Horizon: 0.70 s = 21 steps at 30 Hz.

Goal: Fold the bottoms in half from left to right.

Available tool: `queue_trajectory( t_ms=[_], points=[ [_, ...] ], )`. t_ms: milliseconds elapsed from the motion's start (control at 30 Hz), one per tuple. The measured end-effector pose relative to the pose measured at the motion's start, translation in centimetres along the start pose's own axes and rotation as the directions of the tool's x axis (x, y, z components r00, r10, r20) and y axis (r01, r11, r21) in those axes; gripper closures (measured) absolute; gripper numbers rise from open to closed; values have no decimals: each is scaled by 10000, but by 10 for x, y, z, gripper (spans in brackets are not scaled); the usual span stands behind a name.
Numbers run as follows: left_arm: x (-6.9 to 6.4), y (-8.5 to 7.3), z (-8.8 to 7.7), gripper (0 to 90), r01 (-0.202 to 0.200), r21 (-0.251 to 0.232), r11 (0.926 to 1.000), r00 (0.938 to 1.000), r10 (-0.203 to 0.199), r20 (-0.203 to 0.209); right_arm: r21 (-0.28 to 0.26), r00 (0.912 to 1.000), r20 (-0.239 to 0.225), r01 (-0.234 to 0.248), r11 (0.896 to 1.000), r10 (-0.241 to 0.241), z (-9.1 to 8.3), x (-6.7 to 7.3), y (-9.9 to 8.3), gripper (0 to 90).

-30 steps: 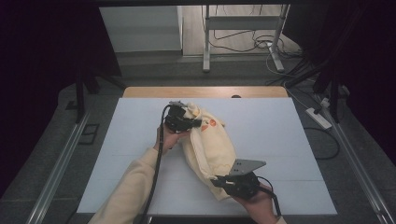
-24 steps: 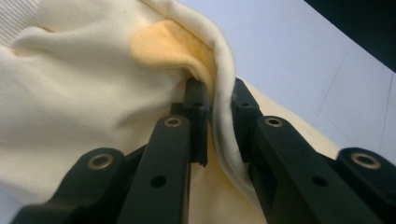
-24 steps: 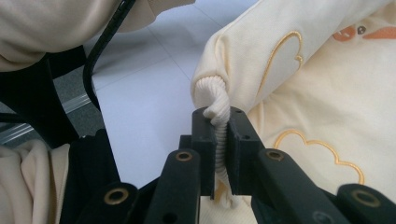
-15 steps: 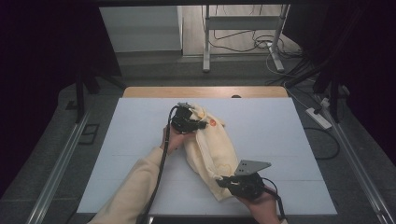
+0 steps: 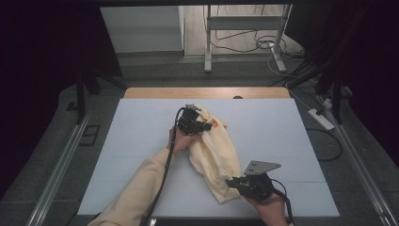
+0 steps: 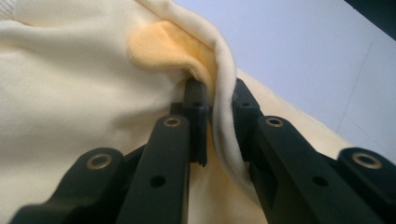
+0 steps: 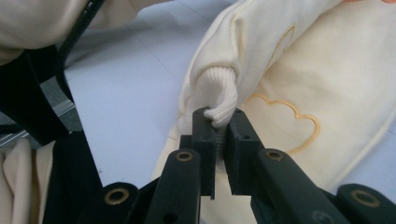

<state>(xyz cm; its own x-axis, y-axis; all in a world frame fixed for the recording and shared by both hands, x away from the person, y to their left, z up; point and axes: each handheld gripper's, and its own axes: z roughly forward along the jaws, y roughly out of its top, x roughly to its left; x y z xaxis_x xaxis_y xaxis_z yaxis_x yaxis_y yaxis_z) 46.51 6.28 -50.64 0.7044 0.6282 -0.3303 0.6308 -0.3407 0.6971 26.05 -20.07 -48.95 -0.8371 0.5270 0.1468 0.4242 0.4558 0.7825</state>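
While stretched across white table (image 5: 141,141), one cream sweatshirt (image 5: 214,155) lies mid-table, slanting toward near edge. Judged soft, light, limp; sags unless held at seams or cuff. Two grippers: left gripper (image 5: 203,126) pinching hem fold, right gripper (image 5: 231,182) clamped on ribbed cuff (image 7: 215,95).

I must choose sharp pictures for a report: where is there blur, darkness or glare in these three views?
High view: the table is evenly lit with no glare, the surroundings are very dark, and the garment is sharp. Left gripper view: the held fold is sharp, the claw bases are blurred. Right gripper view: the cuff is sharp, the sleeve is soft.
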Motion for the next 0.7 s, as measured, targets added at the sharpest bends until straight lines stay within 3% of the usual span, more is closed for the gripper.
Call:
queue_trajectory(
  t_ms=[233, 700],
  points=[
    [1, 0, 6, 796, 8, 84, 10000, 10000, -8, -21, 138, 9993, 213, -314, 9994, 311, -1, -8, -7, 828],
    [-2, 1, 17, 787, -33, 207, 9998, 10000, 33, -5, 315, 9982, 419, -447, 9985, 434, -6, -13, -14, 831]
  ],
)
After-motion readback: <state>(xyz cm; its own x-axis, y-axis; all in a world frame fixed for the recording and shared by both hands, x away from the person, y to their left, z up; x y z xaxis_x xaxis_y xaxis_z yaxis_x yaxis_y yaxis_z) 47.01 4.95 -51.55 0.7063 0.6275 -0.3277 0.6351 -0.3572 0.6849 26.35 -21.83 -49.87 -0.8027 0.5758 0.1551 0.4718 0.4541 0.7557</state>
